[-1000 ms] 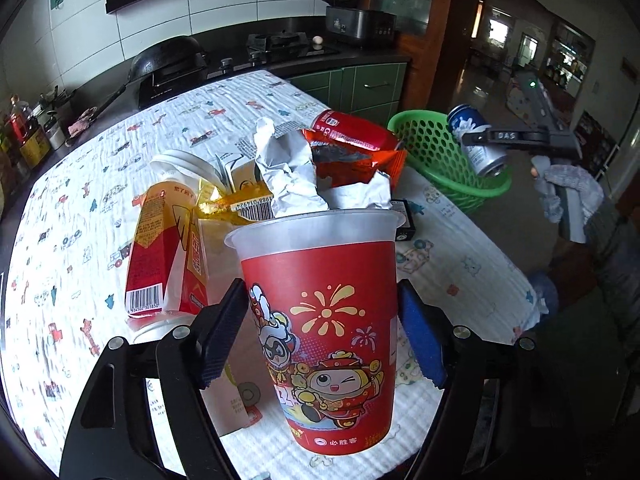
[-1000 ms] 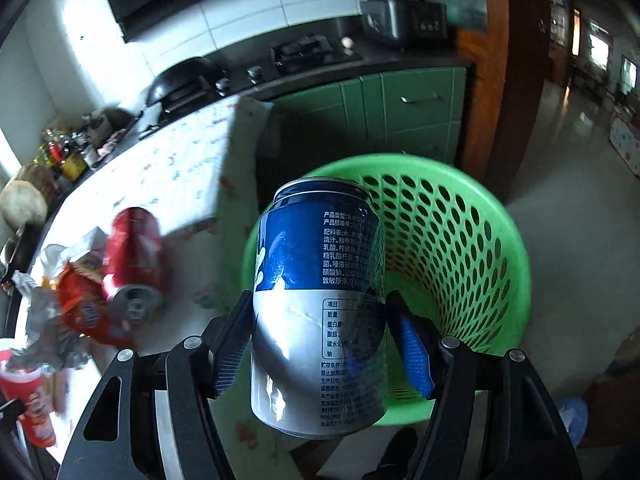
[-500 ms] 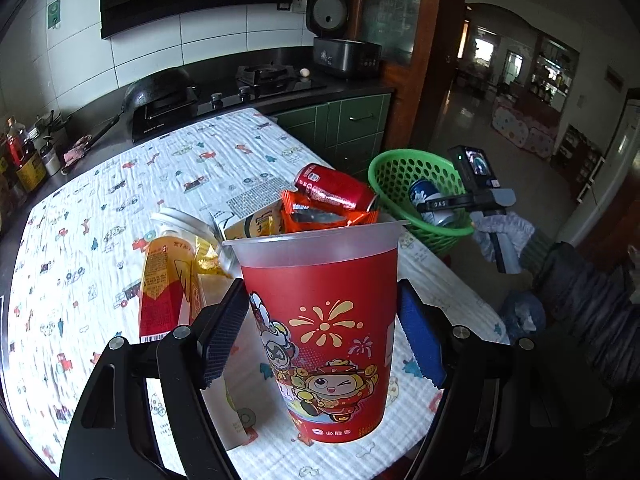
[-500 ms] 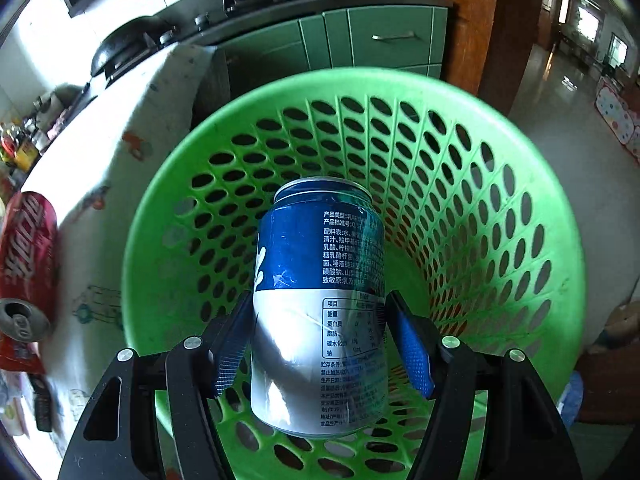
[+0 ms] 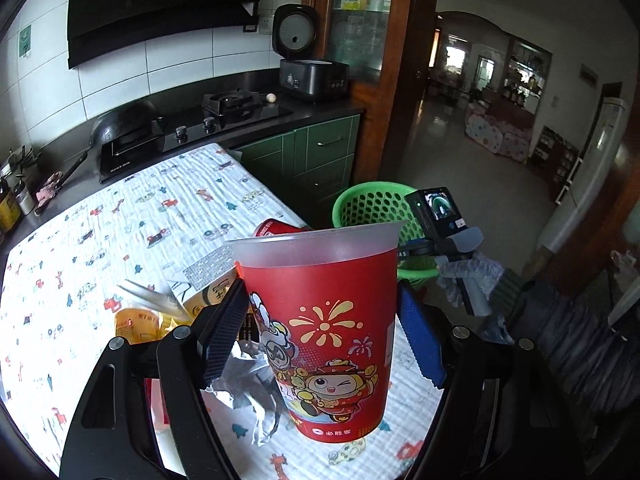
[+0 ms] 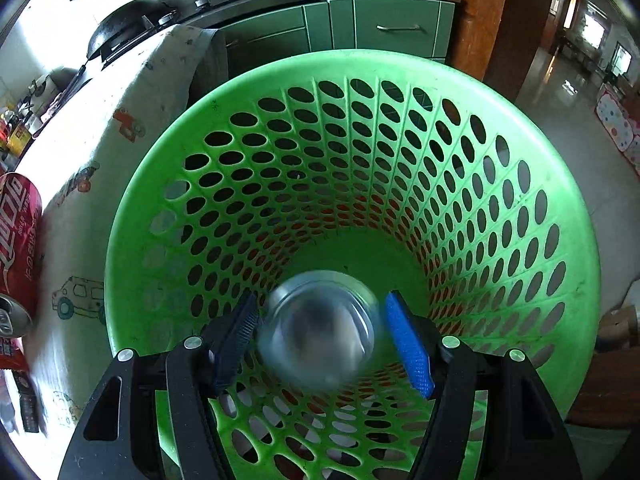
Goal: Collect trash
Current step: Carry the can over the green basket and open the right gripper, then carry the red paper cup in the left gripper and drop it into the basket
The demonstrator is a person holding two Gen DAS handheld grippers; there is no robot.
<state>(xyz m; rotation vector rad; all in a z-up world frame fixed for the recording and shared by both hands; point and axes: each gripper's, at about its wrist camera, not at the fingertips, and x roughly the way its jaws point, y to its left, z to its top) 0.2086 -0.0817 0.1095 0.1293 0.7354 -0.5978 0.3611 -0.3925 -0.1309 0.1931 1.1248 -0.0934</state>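
Note:
My left gripper [image 5: 320, 328] is shut on a red paper cup [image 5: 332, 320] with a cartoon print, held upright above the table. Beyond it stands the green perforated basket [image 5: 372, 204], off the table's far corner. My right gripper [image 6: 320, 340] reaches down into that basket [image 6: 360, 140]. The blue can [image 6: 316, 336] sits between its pads, blurred and turned end-on towards the camera. A red soda can [image 6: 18, 248] lies on the table edge beside the basket.
Crumpled foil [image 5: 256, 396], a yellow carton [image 5: 208, 288] and an orange packet [image 5: 136, 320] lie on the printed tablecloth [image 5: 120, 232] under the cup. A gloved hand [image 5: 468, 276] holds the right gripper. Stove [image 5: 192, 128] and green cabinets [image 6: 360, 28] lie behind.
The left gripper rose with the red cup, away from the trash pile. The right gripper sank into the basket, and the blue can swung from side-on to end-on and blurred.

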